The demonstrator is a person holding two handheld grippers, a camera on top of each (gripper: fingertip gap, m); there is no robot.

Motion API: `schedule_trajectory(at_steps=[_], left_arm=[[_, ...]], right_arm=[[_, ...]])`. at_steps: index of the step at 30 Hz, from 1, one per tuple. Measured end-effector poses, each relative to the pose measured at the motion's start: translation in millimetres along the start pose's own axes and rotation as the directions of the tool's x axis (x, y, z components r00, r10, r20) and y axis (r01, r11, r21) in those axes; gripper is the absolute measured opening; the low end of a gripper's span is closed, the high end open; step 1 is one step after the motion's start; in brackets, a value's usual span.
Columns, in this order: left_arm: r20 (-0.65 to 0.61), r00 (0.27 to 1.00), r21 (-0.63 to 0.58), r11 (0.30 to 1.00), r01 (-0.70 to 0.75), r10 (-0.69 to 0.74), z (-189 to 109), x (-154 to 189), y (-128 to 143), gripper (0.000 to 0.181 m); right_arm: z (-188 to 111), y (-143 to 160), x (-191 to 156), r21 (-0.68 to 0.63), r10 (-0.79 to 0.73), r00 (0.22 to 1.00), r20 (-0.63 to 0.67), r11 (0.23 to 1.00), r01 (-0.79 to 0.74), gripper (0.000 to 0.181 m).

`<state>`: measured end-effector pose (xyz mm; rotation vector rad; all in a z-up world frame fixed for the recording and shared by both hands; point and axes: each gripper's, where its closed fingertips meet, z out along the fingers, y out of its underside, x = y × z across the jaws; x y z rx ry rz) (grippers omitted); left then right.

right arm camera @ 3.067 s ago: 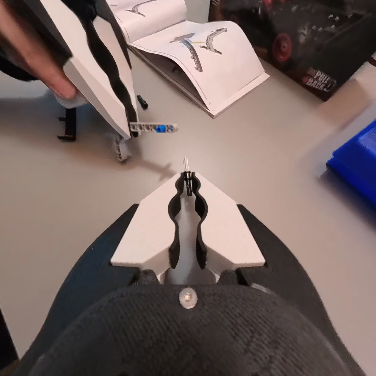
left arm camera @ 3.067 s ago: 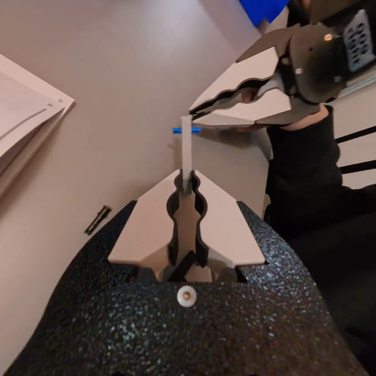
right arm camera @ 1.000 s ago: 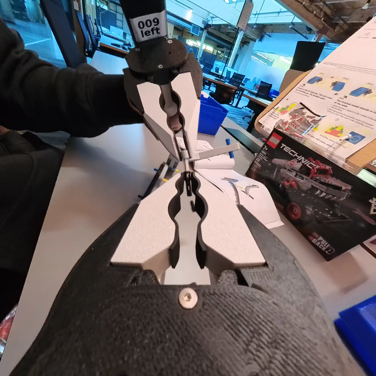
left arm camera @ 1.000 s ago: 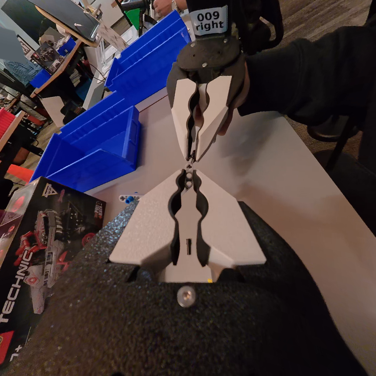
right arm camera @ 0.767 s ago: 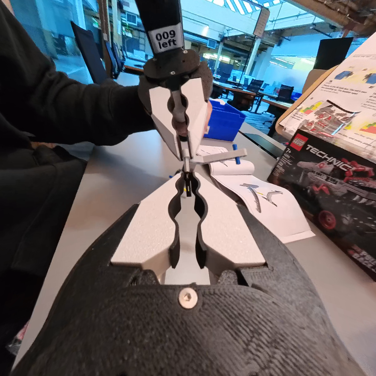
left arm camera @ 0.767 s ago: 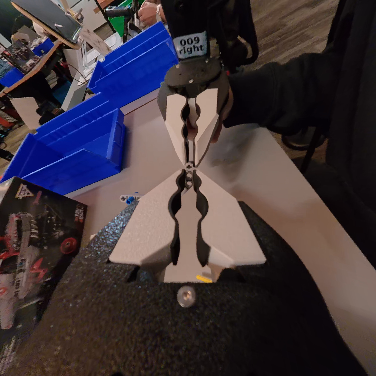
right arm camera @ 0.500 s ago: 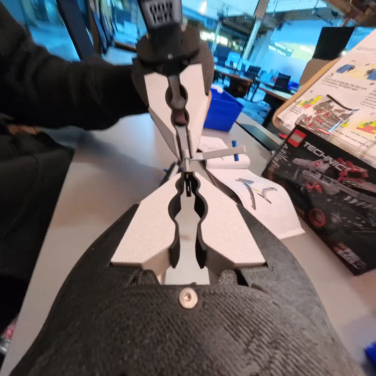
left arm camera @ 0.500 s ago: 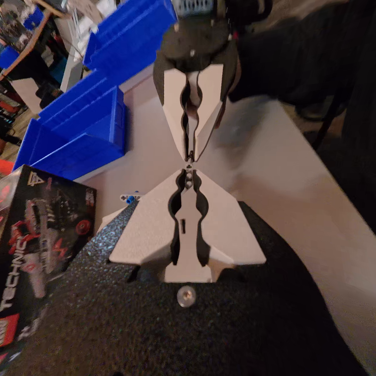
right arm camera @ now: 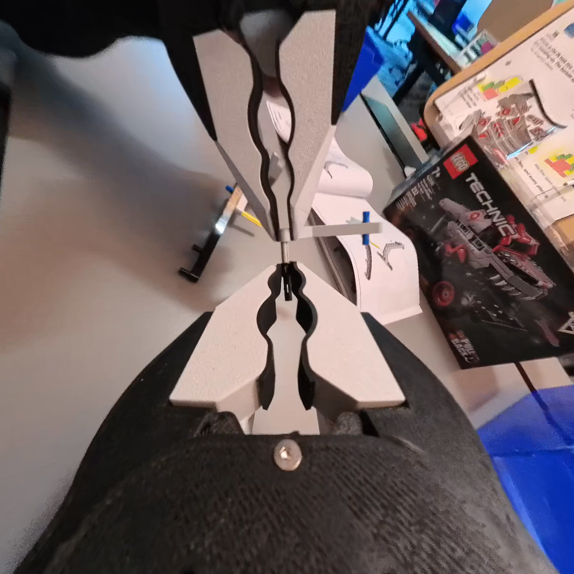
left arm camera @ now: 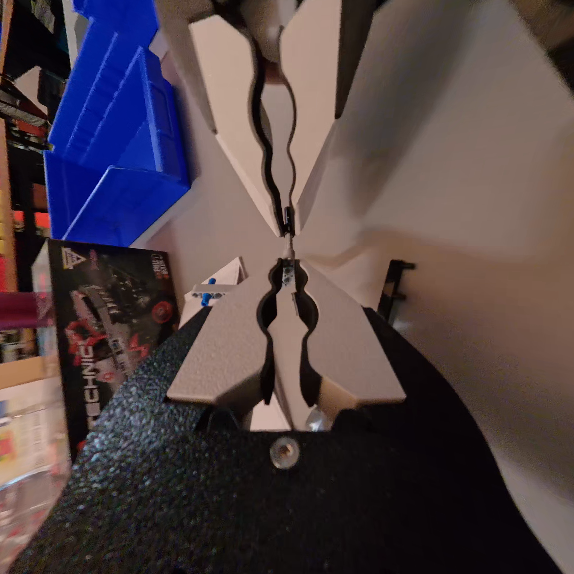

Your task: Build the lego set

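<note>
**A:** Grippers tip to tip, that's what we've got. Our left gripper (left arm camera: 288, 267) is clenched on the end of a grey beam (left arm camera: 288, 275), and our right gripper (right arm camera: 287, 270) is clenched on a black pin (right arm camera: 287, 287).

**B:** We see it from both sides. In the right wrist view the left gripper (right arm camera: 284, 237) points straight at ours, and the beam (right arm camera: 341, 230) runs out from its tip to our right, with a blue pin (right arm camera: 366, 228) through it near the far end.

**A:** And between the tips we see a short pale peg (right arm camera: 284, 253); its near end is right at the black pin, its far end at the beam. Whether it's seated in the beam we can't tell.

**B:** From the left wrist view, the right gripper (left arm camera: 287, 231) comes down from above, the black pin (left arm camera: 288, 216) nipped at its very tip.

**A:** Both grippers are up off the table (right arm camera: 93, 248). Past our right tip, to the right, we have the open booklet (right arm camera: 382, 279) and beyond it the set's box (right arm camera: 484, 264).

**B:** Left of the tips, a black part (right arm camera: 205, 248) lies on the table. A blue bin (left arm camera: 118, 149) sits off to the left of our left gripper, with the box (left arm camera: 115, 310) nearer.
</note>
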<state>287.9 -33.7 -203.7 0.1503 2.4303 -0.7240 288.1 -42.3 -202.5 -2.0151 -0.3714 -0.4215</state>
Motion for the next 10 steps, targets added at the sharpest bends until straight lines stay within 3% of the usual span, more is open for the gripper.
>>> schedule_trajectory(at_steps=[1,3,8,10], left_arm=[[0.014,0.999,-0.04,0.998,-0.047,0.048,3.2,0.7,2.4,0.005],[0.009,0.997,-0.087,0.993,-0.078,0.079,9.8,5.0,6.2,0.005],[-0.067,0.98,-0.044,0.982,0.186,-0.188,21.5,10.9,8.2,0.005],[-0.017,0.994,-0.03,0.994,0.107,-0.108,24.9,7.4,7.9,0.005]], right_arm=[[2.4,4.3,-0.4,-0.04,-0.016,1.0,-0.004,0.999,0.015,0.003],[6.0,12.3,-1.8,-0.09,-0.029,1.0,0.001,0.996,0.029,0.003],[5.2,20.9,-5.4,-0.063,0.067,0.996,0.051,0.996,-0.064,0.003],[4.5,23.3,-2.2,-0.047,0.118,0.992,0.047,0.992,-0.116,0.003]])
